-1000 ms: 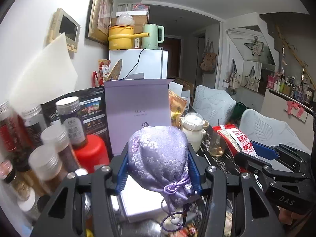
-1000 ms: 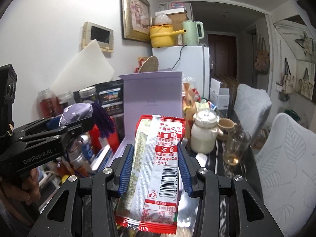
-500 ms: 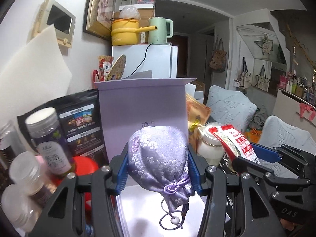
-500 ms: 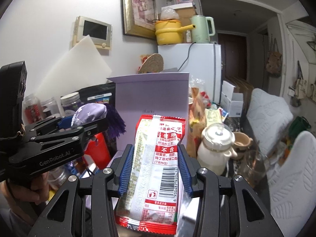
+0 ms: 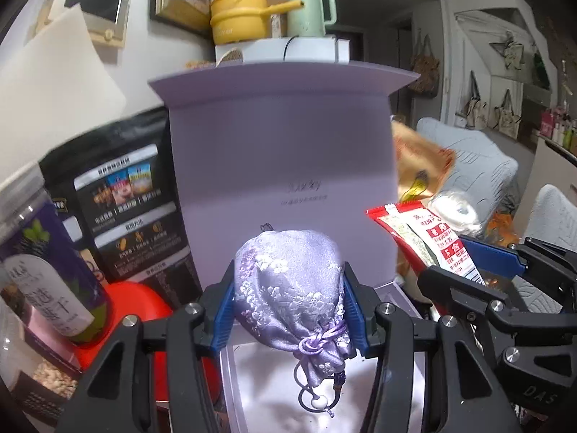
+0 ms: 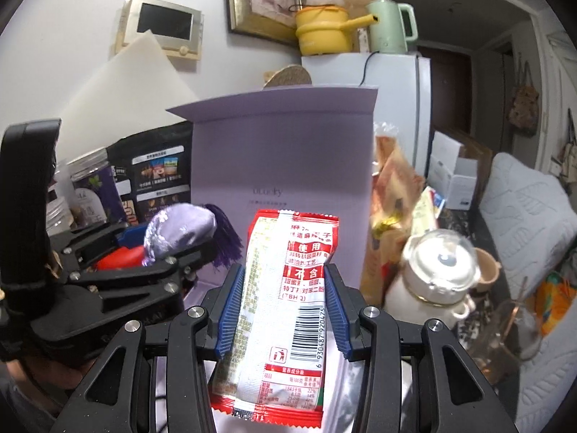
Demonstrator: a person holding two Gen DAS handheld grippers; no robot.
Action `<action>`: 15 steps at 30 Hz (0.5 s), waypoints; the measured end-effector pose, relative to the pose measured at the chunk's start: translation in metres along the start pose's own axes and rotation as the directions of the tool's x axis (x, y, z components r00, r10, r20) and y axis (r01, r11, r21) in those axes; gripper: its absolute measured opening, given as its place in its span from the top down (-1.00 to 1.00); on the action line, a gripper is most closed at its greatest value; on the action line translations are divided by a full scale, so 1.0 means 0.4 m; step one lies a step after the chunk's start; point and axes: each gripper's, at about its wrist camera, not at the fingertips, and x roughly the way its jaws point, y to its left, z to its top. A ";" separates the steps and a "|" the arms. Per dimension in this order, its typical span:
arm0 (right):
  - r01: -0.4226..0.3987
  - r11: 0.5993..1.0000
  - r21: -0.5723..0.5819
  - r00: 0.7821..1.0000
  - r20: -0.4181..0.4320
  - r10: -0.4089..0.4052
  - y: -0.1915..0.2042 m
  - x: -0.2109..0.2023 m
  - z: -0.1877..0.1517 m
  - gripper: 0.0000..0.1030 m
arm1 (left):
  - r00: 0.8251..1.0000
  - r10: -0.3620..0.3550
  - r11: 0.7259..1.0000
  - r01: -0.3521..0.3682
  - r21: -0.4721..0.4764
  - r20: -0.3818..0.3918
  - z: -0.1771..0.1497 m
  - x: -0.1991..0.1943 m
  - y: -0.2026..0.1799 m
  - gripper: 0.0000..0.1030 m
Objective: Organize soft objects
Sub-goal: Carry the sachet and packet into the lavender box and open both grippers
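My left gripper is shut on a purple silk drawstring pouch, held over the white inside of an open lilac gift box whose upright lid is just ahead. My right gripper is shut on a red and white snack packet, held beside the pouch in front of the same lid. The right gripper with its packet shows at the right of the left wrist view. The left gripper with its pouch shows at the left of the right wrist view.
Left of the box stand a black snack bag, a purple-labelled jar and a red lid. Right of it are an orange packet, a white lidded pot and a glass. A fridge stands behind.
Both grippers moved forward toward the box with their loads. The lid looms larger and the pouch now hangs over the box's inside.
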 end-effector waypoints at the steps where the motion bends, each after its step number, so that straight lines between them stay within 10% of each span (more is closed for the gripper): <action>1: -0.005 1.000 0.004 1.000 -0.016 0.005 -0.002 0.012 -0.002 0.16 | 1.000 0.003 1.000 -0.003 0.002 -0.004 0.000 0.006 0.001 0.00; 15: 0.038 0.999 -0.020 0.991 -0.127 -0.041 0.000 0.085 -0.035 0.10 | 0.995 0.054 0.998 -0.052 0.029 -0.078 -0.008 0.058 -0.007 -0.07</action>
